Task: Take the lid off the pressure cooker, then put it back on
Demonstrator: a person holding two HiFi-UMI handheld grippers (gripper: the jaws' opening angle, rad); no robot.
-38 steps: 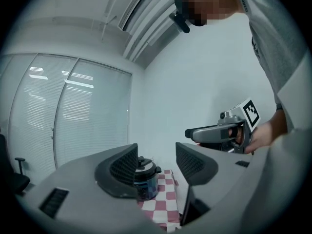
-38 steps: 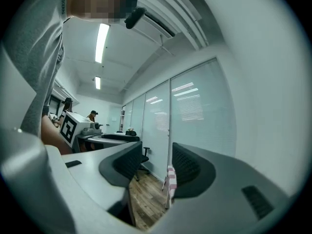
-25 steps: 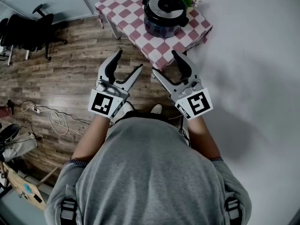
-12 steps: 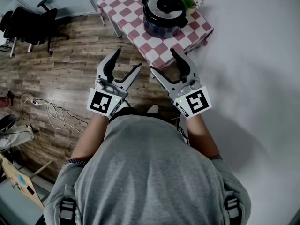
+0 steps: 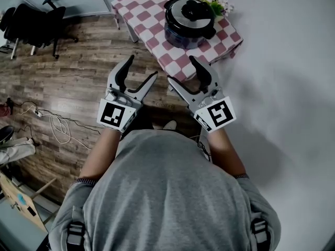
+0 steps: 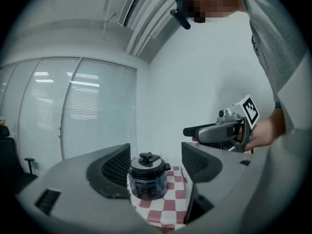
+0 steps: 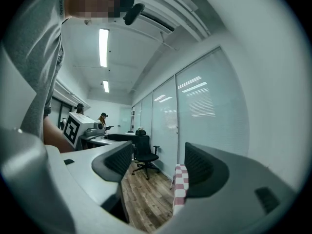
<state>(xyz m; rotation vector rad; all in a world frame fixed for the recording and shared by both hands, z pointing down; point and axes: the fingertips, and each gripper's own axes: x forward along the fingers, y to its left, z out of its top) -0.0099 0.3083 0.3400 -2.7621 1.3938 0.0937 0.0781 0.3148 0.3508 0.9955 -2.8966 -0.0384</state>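
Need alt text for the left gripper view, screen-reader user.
Seen along the open, empty left gripper, a dark pressure cooker with its lid on stands farther off on a red-and-white checked table, framed between the jaws. At right, a hand holds the right gripper; glass wall panels fill the left.

Glossy cooker, soft cloth, matt plastic tools

The pressure cooker [image 5: 188, 24] has a shiny dark body, and its lid [image 5: 189, 8] is a brushed-metal ring around glossy black plastic. Under the cooker, the surface is covered by a matt red-and-white checked cloth [image 5: 152, 14]. Below that the floor [image 5: 68, 72] is grained wood planking. The left gripper [image 5: 142, 67] and right gripper [image 5: 181, 68] are smooth matt grey plastic with ribbed black pads [image 6: 116, 166]. The shirt [image 5: 167, 192] is grey knit fabric.
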